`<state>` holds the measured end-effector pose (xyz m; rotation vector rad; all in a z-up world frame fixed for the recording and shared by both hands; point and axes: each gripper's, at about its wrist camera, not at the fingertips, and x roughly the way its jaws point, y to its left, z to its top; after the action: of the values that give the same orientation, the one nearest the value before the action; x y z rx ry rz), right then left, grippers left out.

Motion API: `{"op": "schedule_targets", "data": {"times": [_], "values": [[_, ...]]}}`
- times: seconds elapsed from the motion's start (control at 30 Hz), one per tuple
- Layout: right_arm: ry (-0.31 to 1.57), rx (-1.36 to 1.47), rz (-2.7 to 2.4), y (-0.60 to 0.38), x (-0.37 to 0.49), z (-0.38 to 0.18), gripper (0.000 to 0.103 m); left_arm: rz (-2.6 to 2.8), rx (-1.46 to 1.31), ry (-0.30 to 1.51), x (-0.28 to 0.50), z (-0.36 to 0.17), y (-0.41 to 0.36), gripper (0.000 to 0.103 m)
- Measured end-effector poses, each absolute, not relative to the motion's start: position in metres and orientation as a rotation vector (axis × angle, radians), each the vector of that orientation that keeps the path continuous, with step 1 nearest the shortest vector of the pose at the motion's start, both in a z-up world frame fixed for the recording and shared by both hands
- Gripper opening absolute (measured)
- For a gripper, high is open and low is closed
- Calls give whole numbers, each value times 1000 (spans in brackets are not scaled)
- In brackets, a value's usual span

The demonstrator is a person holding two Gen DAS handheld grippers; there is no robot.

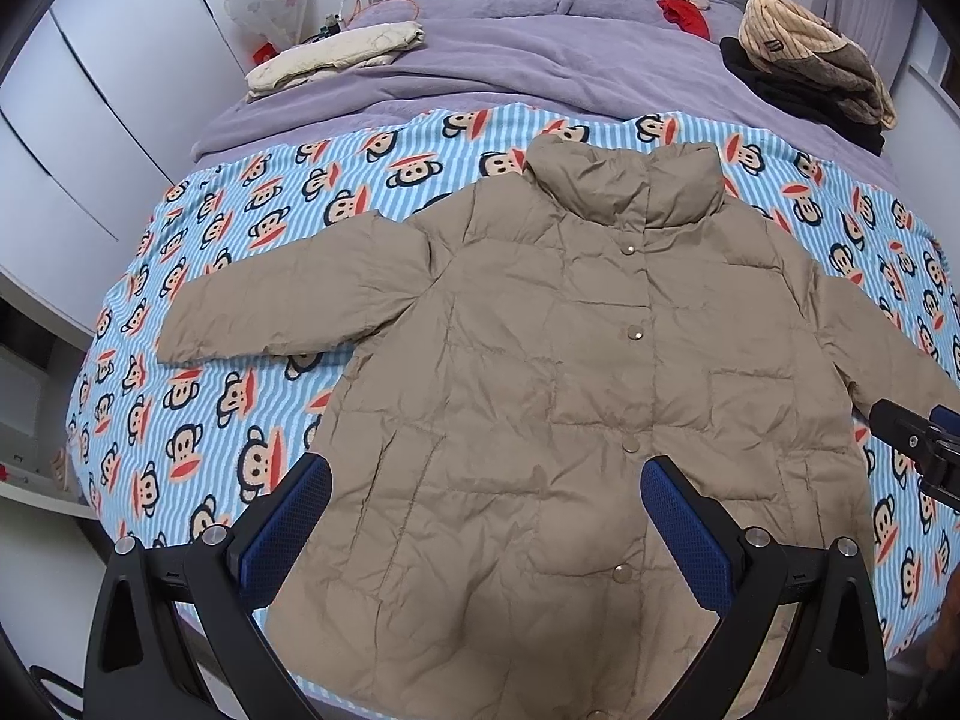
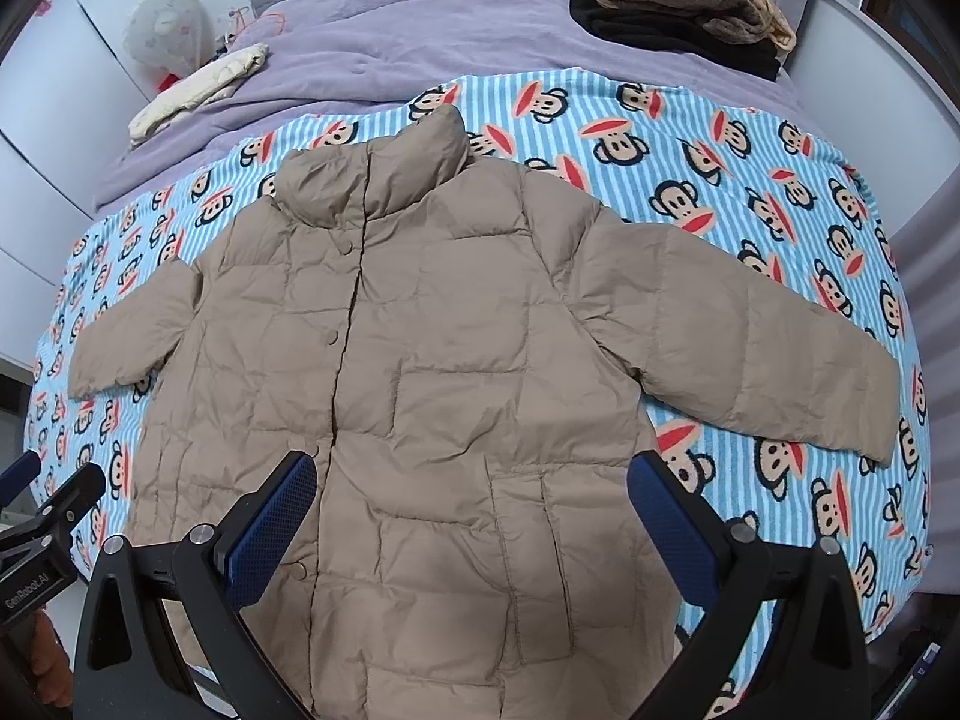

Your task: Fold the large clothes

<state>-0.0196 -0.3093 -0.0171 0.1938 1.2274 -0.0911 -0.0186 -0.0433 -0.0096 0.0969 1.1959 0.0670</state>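
A tan quilted puffer jacket point(image 1: 540, 360) lies flat, front up and snapped closed, on a blue striped monkey-print blanket point(image 1: 228, 396); its collar points away and both sleeves are spread out. It also shows in the right wrist view point(image 2: 420, 372). My left gripper point(image 1: 486, 480) is open and empty, above the jacket's lower left part. My right gripper point(image 2: 471, 480) is open and empty, above the jacket's lower right part. The right gripper's tip shows at the right edge of the left wrist view point(image 1: 918, 438); the left gripper shows at the left edge of the right wrist view point(image 2: 42, 516).
The blanket covers the near half of a bed with a purple duvet point(image 1: 510, 54). A folded cream garment point(image 1: 336, 54) lies at the back left, a pile of beige and black clothes point(image 1: 810, 72) at the back right. White wardrobe doors point(image 1: 90, 120) stand left.
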Motion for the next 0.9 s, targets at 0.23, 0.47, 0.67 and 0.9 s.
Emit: {"op": "schedule_targets", "data": {"times": [0.23,0.47,0.67,0.9], "values": [[1249,222,-82,-310,-17,-23,103,14,65,1230,-11,-24,-27,103],[1320,319,15,-279,-9,-46,103,-20,41,1258,7,-42,13,103],[1421,376,13,-227,4,-69,103,-56,37,1280,32,-61,63,103],[1416,340,-43,-164,39,-77,103,-23,-10,1293,61,-82,130,103]]}}
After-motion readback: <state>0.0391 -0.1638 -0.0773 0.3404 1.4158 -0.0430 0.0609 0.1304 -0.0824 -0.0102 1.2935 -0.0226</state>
